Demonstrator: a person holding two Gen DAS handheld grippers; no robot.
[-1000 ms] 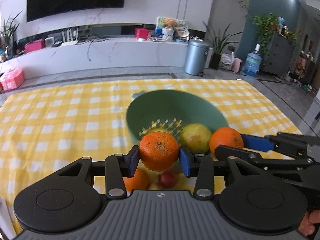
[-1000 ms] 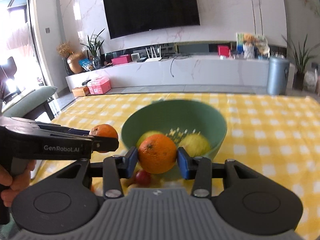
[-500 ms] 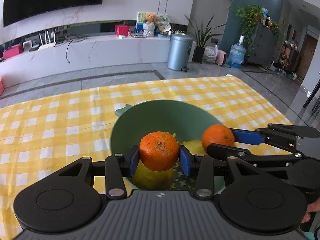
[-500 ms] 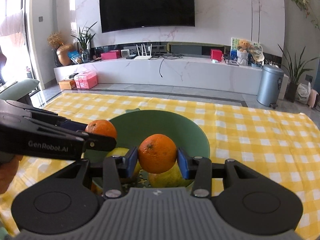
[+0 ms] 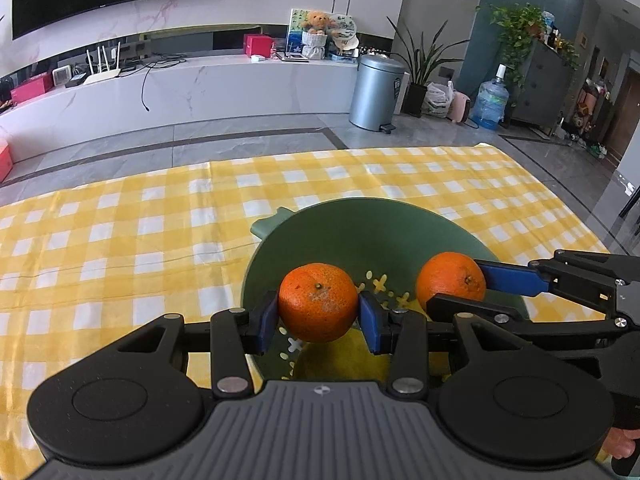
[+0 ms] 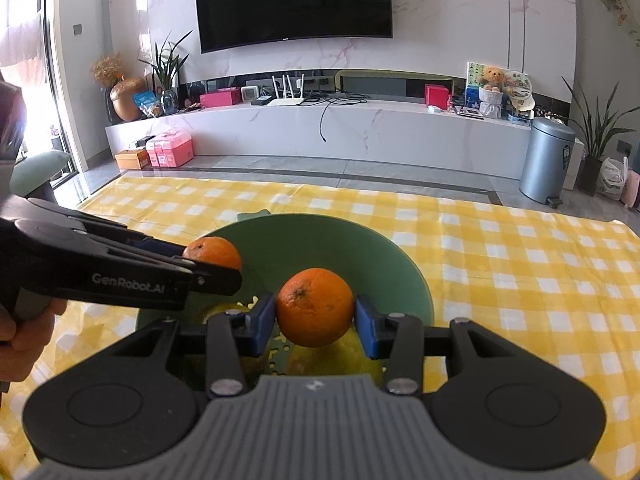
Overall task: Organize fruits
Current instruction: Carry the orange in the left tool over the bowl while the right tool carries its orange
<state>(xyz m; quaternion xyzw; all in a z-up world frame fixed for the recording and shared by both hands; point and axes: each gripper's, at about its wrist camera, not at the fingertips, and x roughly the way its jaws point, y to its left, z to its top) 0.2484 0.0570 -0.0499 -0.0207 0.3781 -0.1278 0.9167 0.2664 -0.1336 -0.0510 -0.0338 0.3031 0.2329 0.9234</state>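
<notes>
Matt green plastic bowl point(image 5: 372, 232), dimpled glossy orange point(image 5: 318, 307), woven checked cloth point(image 5: 120, 240).

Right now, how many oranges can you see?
2: one orange in the left gripper, another orange in the right gripper, both over the green bowl. More may hide underneath.

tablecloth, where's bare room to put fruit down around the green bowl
The yellow checked tablecloth lies bare left of the green bowl and beyond its far rim; the right wrist view shows open cloth to its right too. It is crowded over the bowl: both tools hold oranges there, above yellow fruit on its floor.
</notes>
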